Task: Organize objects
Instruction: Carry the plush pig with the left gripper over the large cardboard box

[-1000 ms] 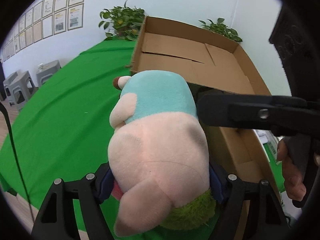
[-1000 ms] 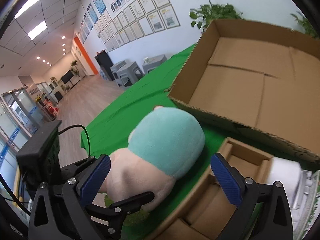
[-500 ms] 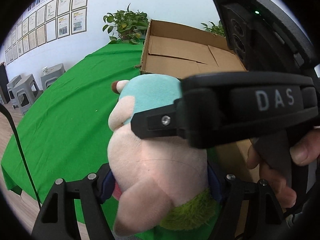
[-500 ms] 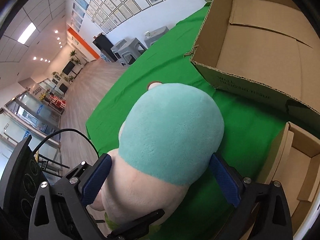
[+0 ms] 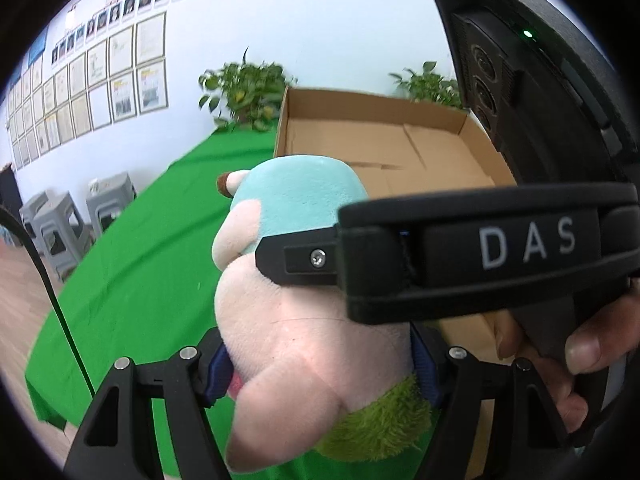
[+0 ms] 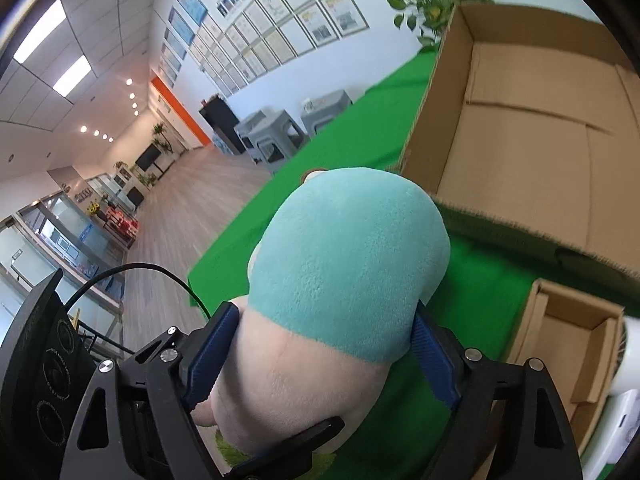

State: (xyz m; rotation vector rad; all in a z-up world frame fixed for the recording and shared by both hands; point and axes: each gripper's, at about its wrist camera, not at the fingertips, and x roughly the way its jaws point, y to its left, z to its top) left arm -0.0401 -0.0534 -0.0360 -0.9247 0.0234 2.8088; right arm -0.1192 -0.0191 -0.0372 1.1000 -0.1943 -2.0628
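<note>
The green-covered table point(image 6: 360, 128) and the large open cardboard box point(image 6: 532, 120) at upper right are seen in both views, but the small cardboard box point(image 6: 568, 344) at lower right is shown only by the right wrist view. The plush toy point(image 5: 304, 300) is clamped at lower centre by the left claw point(image 5: 320, 364), and the right claw point(image 6: 320, 352), whose jaws have just been closing, is pressed on its sides. In the left view, the big box is partly blocked by the right claw's black body and a hand point(image 5: 580, 360).

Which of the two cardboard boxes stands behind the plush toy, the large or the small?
The large shallow cardboard box stands behind the plush toy, open and empty. The small cardboard box lies nearer, to the toy's right.
</note>
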